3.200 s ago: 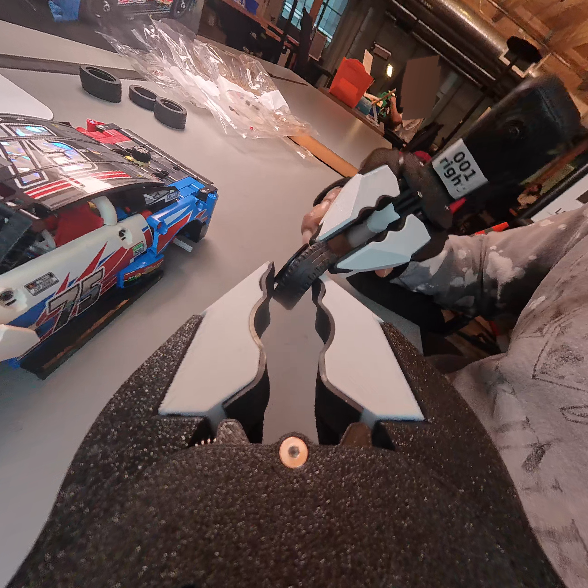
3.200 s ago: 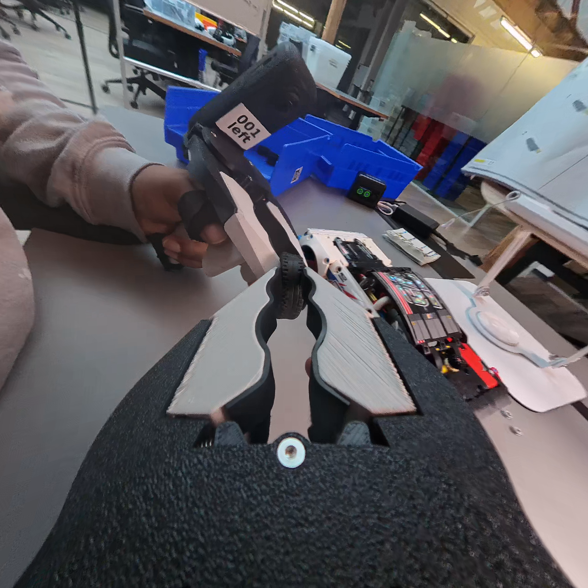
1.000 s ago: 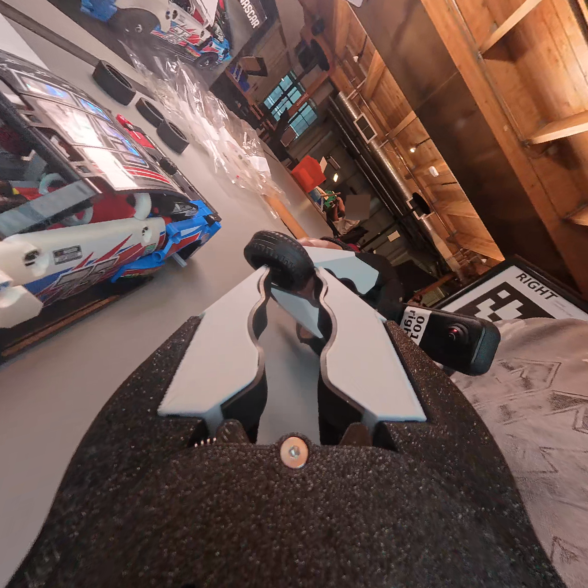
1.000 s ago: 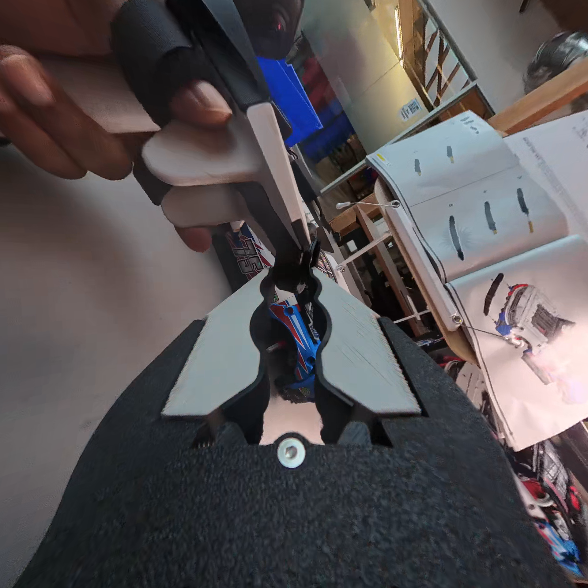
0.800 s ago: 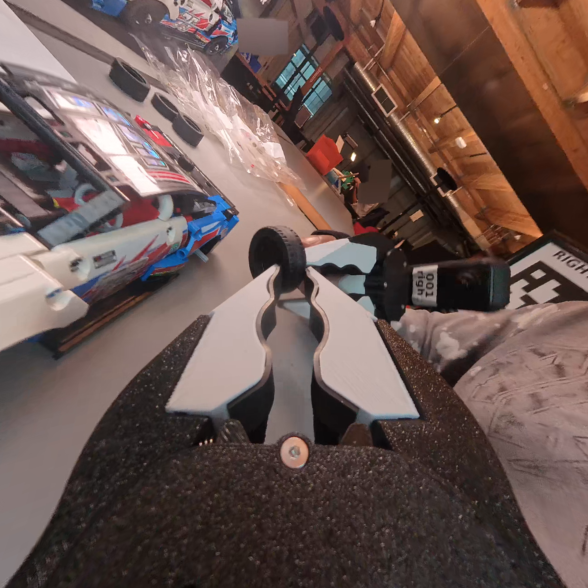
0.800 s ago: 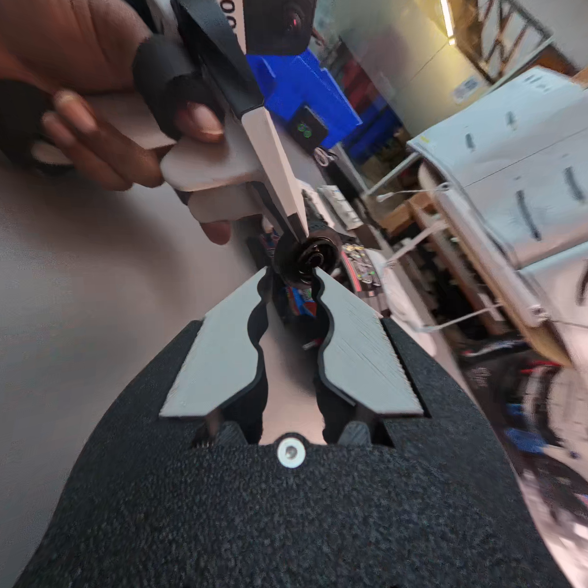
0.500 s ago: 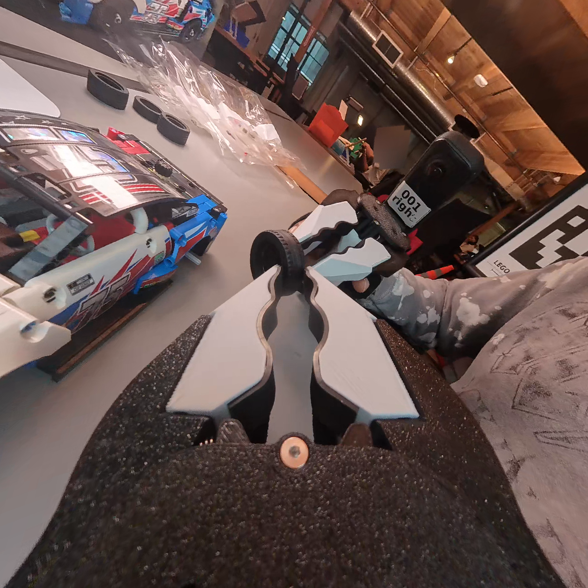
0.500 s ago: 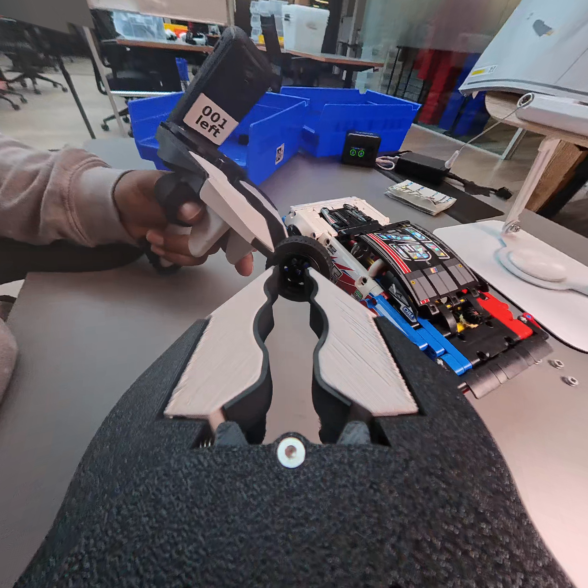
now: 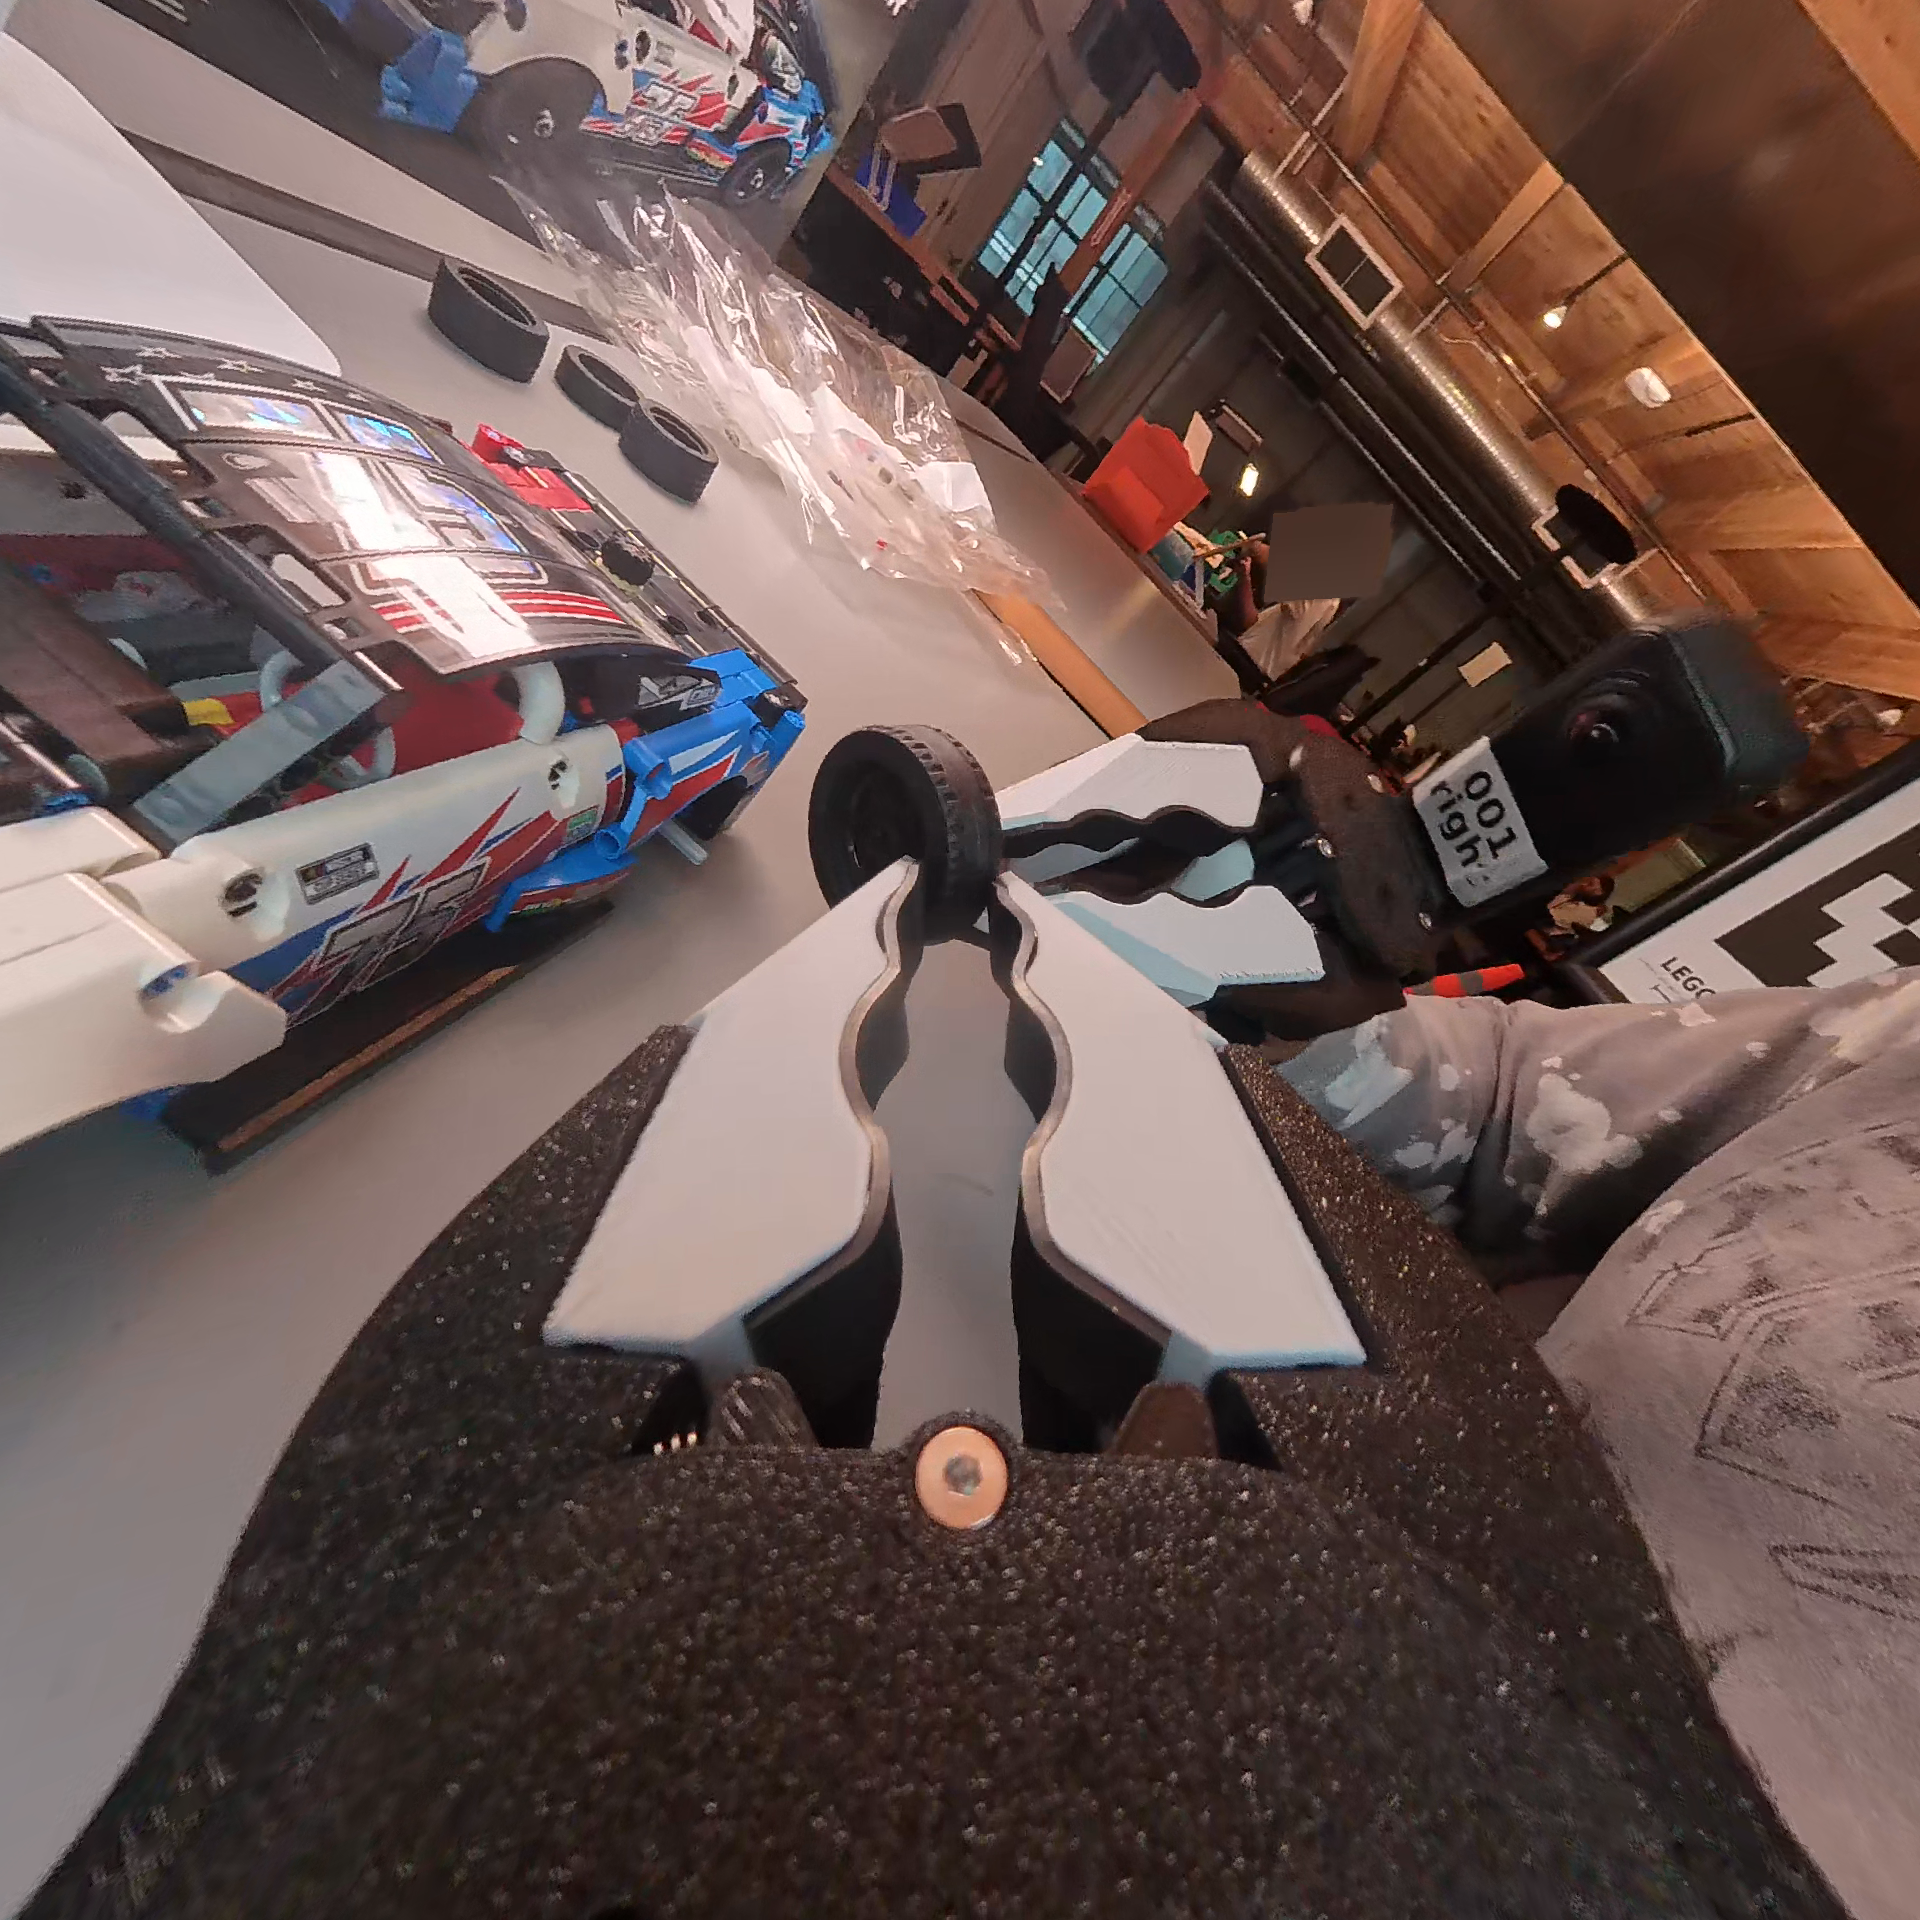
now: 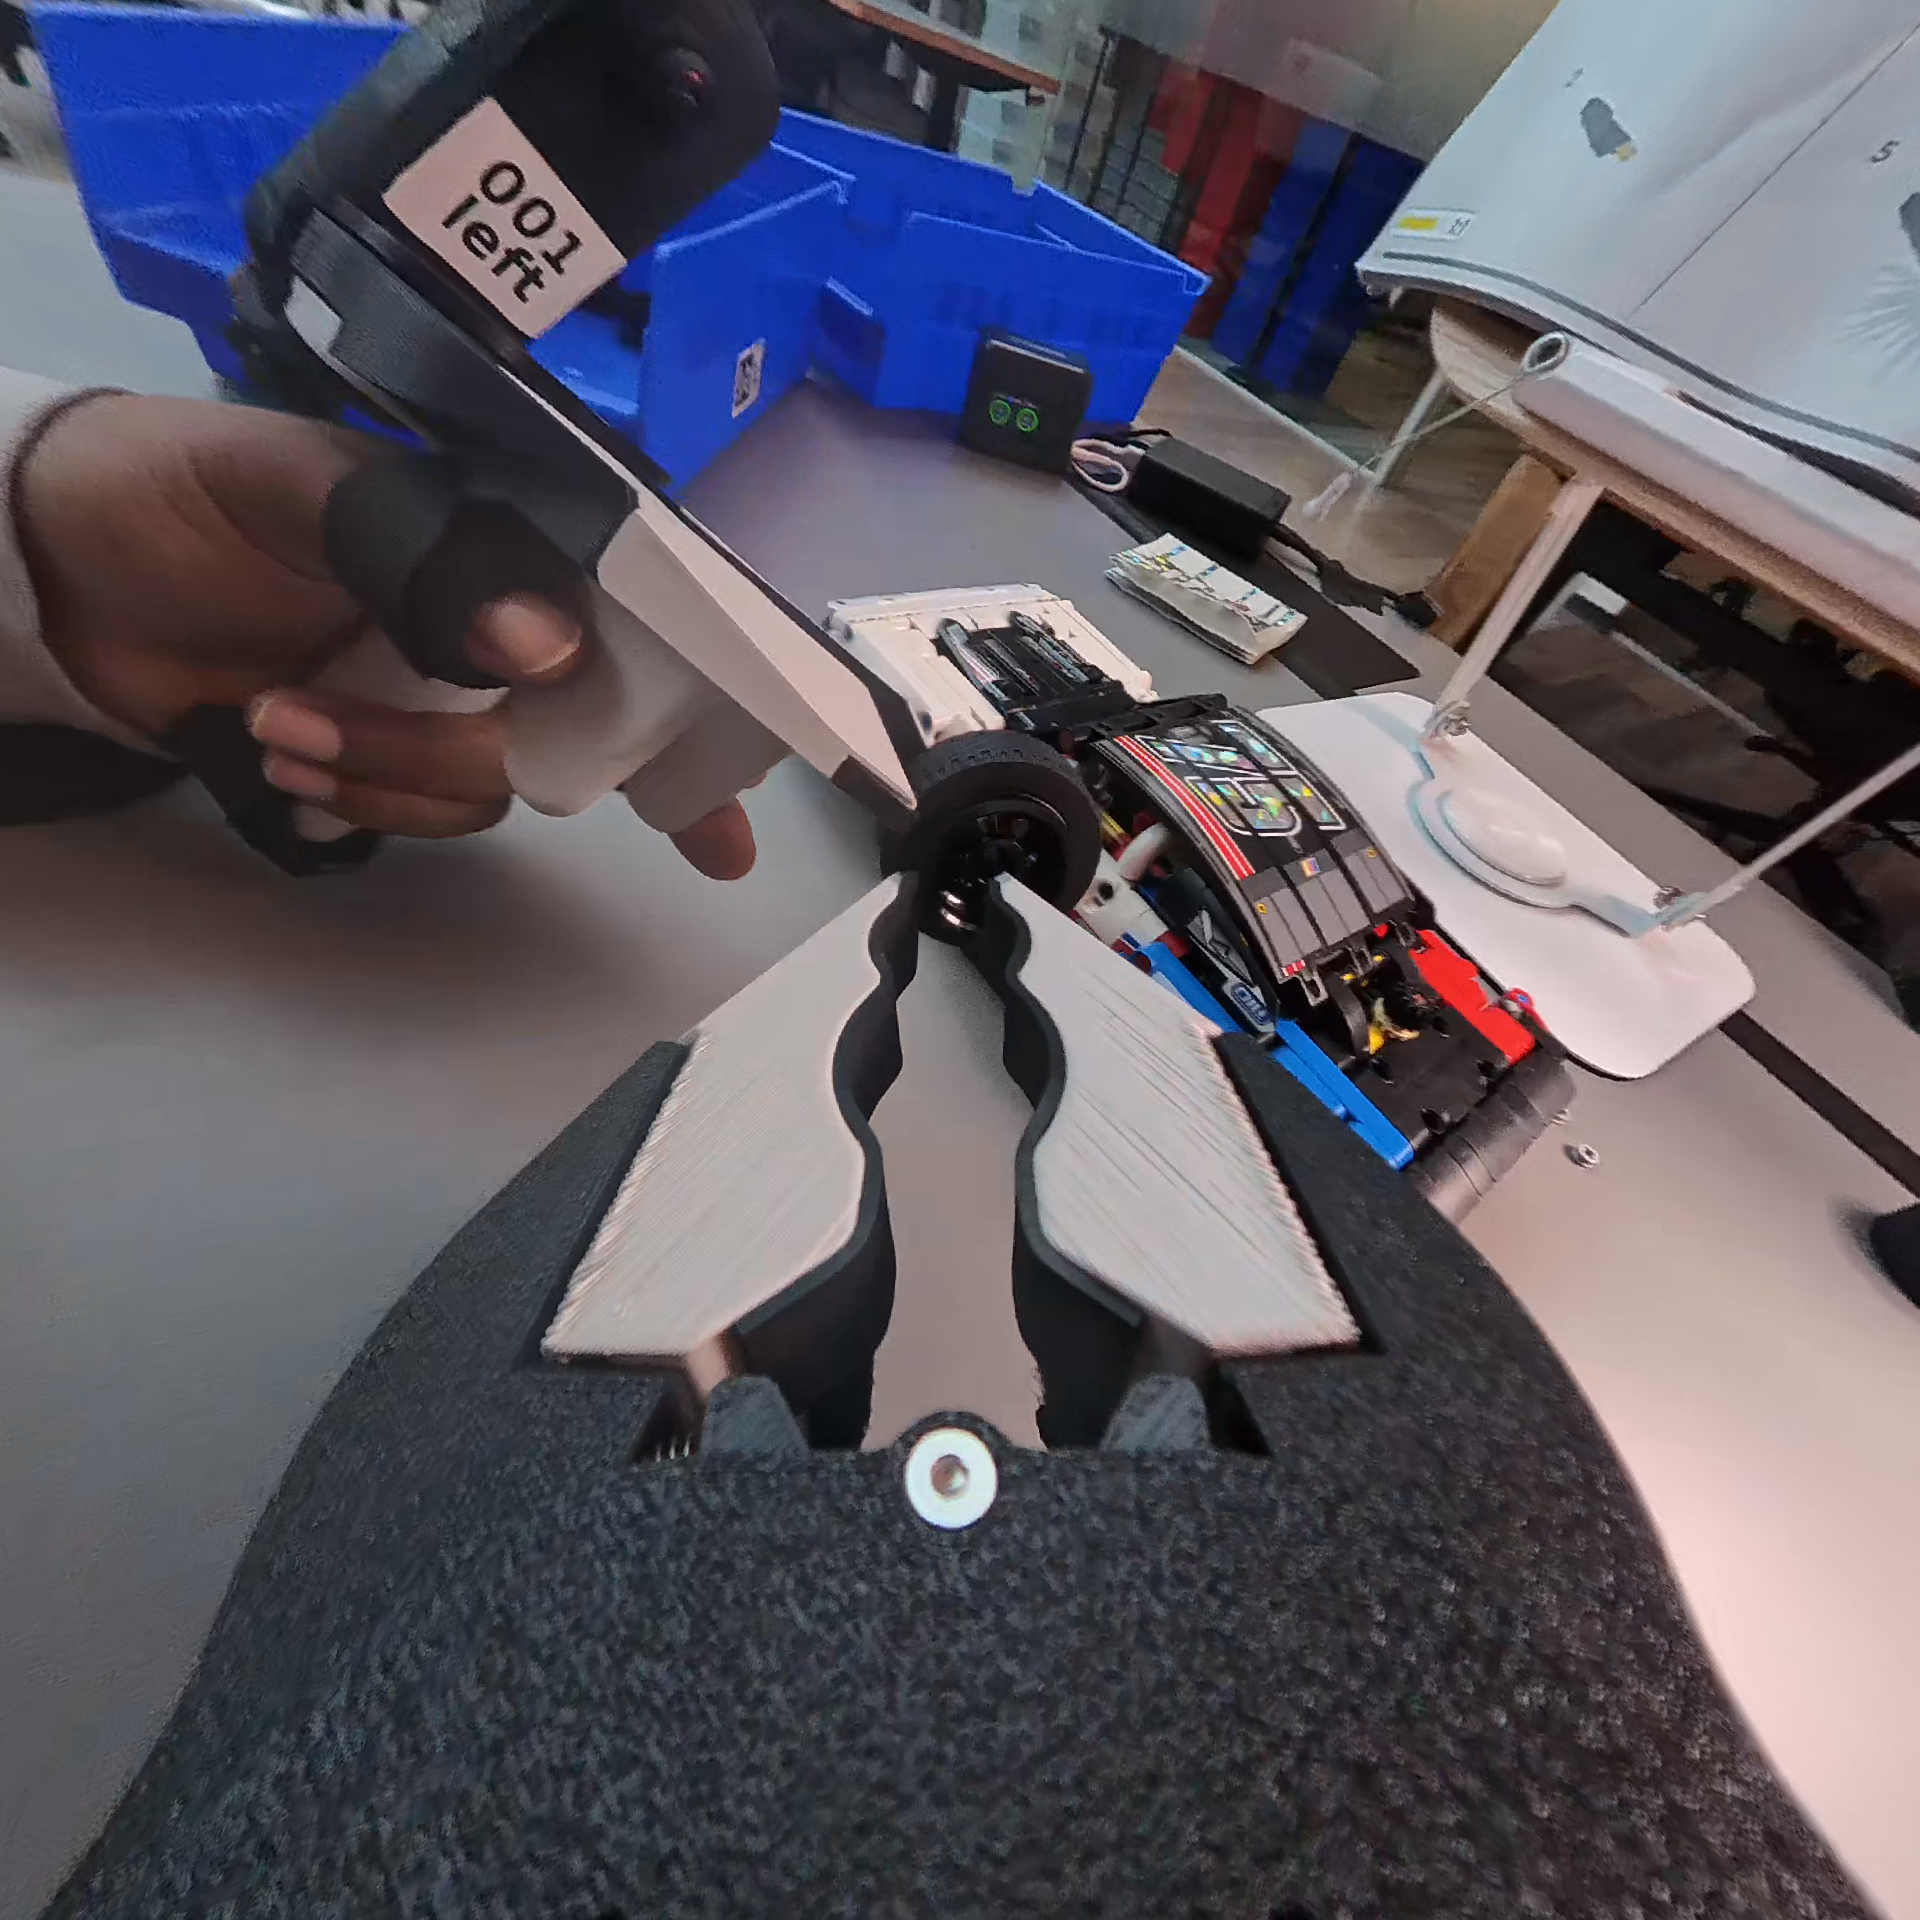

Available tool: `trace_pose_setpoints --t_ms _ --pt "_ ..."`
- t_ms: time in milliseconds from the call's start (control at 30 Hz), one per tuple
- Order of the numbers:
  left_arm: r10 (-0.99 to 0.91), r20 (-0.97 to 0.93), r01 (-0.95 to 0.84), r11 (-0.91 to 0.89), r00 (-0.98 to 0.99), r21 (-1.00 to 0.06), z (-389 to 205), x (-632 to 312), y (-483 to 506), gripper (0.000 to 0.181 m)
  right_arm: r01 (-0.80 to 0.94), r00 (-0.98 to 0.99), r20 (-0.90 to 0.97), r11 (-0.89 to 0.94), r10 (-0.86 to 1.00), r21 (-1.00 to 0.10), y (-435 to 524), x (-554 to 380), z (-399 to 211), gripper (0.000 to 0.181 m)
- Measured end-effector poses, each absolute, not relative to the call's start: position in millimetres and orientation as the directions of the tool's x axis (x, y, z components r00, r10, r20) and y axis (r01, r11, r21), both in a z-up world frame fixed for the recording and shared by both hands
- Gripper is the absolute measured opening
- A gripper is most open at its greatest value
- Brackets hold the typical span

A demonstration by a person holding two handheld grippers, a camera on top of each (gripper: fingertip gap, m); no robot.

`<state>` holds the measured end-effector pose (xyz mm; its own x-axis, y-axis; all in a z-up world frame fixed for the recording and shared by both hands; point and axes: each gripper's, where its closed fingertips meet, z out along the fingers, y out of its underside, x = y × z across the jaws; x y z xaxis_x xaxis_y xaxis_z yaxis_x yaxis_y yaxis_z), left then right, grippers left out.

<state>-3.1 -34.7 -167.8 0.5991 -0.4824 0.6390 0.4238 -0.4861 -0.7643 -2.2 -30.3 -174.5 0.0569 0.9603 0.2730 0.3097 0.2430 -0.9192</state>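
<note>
Left gripper (image 9: 951,891): jaws drawn narrow, clamped across the tread of a small black rubber-tyred toy wheel (image 9: 902,819), which is held clear above the grey table top (image 9: 156,1299). Right gripper (image 10: 954,906): jaws likewise narrow, and they appear to pinch the same wheel at its hub side, meeting the left gripper from the opposite direction; contact at the hub is partly hidden. A hand (image 10: 208,582) grips the left tool's handle. Just beyond the wheel stands a brick-built toy race car, white, blue and red with a black roof (image 9: 343,727), with no wheel visible in its rear arch. Farther off on the table lie three loose black tyres (image 9: 582,364) beside crumpled clear plastic bags (image 9: 810,416). Blue plastic bins (image 10: 883,260) and an open booklet on a stand (image 10: 1714,208) sit at the rear.
</note>
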Motion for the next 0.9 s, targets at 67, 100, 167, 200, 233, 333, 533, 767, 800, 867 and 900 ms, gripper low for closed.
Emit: trace_pose_setpoints --t_ms 67,100,167,200,233,333,533,767,800,867,900 --pt "-0.461 0.643 0.434 -0.484 0.611 -0.76 -170 -4 -33 0.009 0.342 0.094 0.363 0.312 0.927 -0.886 -28 -4 -176 0.008" --pt "-0.452 0.645 0.438 -0.484 0.616 -0.758 -170 -5 -32 0.01 0.356 0.105 0.416 0.356 0.903 -0.864 -29 -5 -176 0.005" --pt "-0.439 0.643 0.44 -0.481 0.628 -0.758 -171 -6 -30 0.009 0.382 0.121 0.492 0.417 0.862 -0.825 -29 -6 -178 0.001" --pt "-0.436 0.642 0.44 -0.482 0.631 -0.758 -172 -6 -30 0.009 0.39 0.124 0.515 0.435 0.848 -0.812 -29 -7 -179 0.001" --pt "-0.435 0.642 0.438 -0.483 0.632 -0.758 -172 -6 -31 0.009 0.393 0.121 0.519 0.439 0.846 -0.808 -29 -7 -179 0.002" --pt "-0.435 0.641 0.429 -0.491 0.633 -0.758 -175 -4 -32 0.008 0.399 0.098 0.461 0.389 0.882 -0.83 -28 -9 -183 0.004" --pt "-0.478 0.635 0.417 -0.489 0.606 -0.766 -167 -2 -35 0.005 0.332 0.037 0.274 0.247 0.961 -0.911 -32 -8 -178 0.0" --pt "-0.475 0.601 0.349 -0.517 0.642 -0.782 -179 -6 -39 0.003 0.262 0.047 0.16 0.142 0.986 -0.955 -20 3 -163 0.0" --pt "-0.474 0.611 0.351 -0.528 0.634 -0.773 -182 -6 -41 0.003 0.247 0.061 0.139 0.12 0.988 -0.961 -14 7 -158 0.0" --pt "-0.471 0.623 0.368 -0.526 0.625 -0.767 -180 -9 -41 0.003 0.284 0.019 0.147 0.135 0.989 -0.949 -16 12 -165 0.0" --pt "-0.473 0.627 0.377 -0.522 0.619 -0.765 -178 -10 -40 0.003 0.308 -0.031 0.121 0.125 0.992 -0.943 -24 12 -174 0.0"
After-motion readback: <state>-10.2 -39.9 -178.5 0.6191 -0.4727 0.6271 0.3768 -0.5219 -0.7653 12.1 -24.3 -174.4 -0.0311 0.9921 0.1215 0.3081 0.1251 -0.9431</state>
